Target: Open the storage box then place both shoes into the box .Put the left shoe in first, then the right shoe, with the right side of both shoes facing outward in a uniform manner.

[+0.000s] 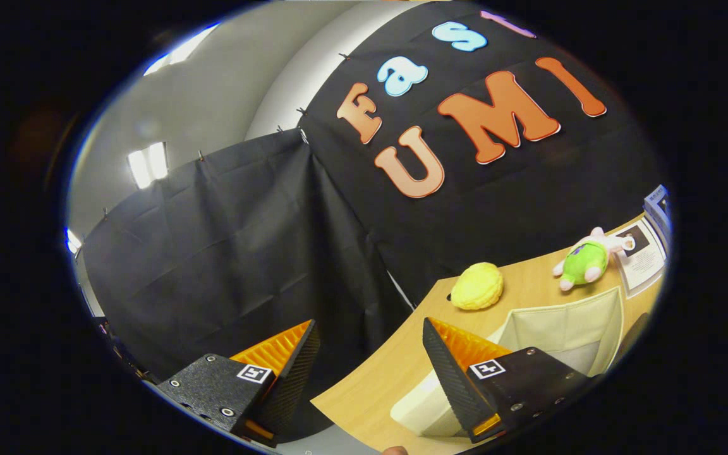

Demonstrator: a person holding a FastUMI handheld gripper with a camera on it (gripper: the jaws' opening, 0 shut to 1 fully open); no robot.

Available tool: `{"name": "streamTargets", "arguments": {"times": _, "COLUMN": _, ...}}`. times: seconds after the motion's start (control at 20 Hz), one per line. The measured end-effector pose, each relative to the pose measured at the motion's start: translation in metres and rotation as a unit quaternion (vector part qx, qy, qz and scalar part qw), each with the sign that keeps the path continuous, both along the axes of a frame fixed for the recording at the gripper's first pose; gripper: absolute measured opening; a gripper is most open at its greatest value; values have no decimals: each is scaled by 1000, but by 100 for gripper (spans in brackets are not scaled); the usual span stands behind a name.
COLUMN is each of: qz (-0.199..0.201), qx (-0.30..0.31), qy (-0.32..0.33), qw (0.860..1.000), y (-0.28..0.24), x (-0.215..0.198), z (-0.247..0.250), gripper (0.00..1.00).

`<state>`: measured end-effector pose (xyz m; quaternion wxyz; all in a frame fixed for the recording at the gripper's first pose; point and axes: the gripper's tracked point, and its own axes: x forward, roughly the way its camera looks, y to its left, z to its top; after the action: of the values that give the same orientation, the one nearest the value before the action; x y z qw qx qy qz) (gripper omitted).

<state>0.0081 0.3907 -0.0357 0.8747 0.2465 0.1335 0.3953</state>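
Currently, gripper (370,341): fingers spread wide apart, nothing between them, held tilted above the near left corner of the table
Storage box (560,332): cream fabric box on the table, just beyond and partly behind the right finger; its pale inner wall shows, so it looks already open at the top, though I cannot tell how any lid or flap lies
Shoes: I cannot place them from this angle
Table (402,360): light wood top, running away to the far right
Yellow plush (478,285): sits beyond the box, near the table's far left edge
Green plush toy (585,260): further right, next to some printed sheets (645,253)
Booth wall (231,253): black cloth, ahead of the left finger
Step in hand: judged as the box opened, first shoe not yet fetched
Risk, order: taking the right shoe first would break the left-then-right rule
Risk, facing: a twist on release could leave the right sides pointing different ways
Risk, box: soft walls may fold inward if a finger or a sole catches the rim
Risk, clutter: a wide swing could knock the yellow plush off the edge
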Motion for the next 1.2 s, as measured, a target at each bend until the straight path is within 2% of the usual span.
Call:
{"name": "streamTargets", "arguments": {"times": 0.25, "qz": -78, "qx": -38, "qy": -2, "qw": 996, "y": -75, "x": 22, "z": -28, "gripper": 98}}
{"name": "streamTargets", "arguments": {"times": 0.4, "qz": -132, "qx": -69, "qy": -1, "qw": 989, "y": -127, "x": 30, "z": -50, "gripper": 98}}
{"name": "streamTargets", "arguments": {"times": 0.6, "qz": -184, "qx": -85, "qy": 23, "qw": 979, "y": -188, "x": 33, "z": -80, "gripper": 98}}
{"name": "streamTargets", "arguments": {"times": 0.9, "qz": -263, "qx": -152, "qy": 41, "qw": 952, "y": -260, "x": 35, "z": -133, "gripper": 98}}
{"name": "streamTargets", "arguments": {"times": 1.2, "qz": -314, "qx": -195, "qy": 67, "qw": 927, "y": -307, "x": 34, "z": -181, "gripper": 98}}
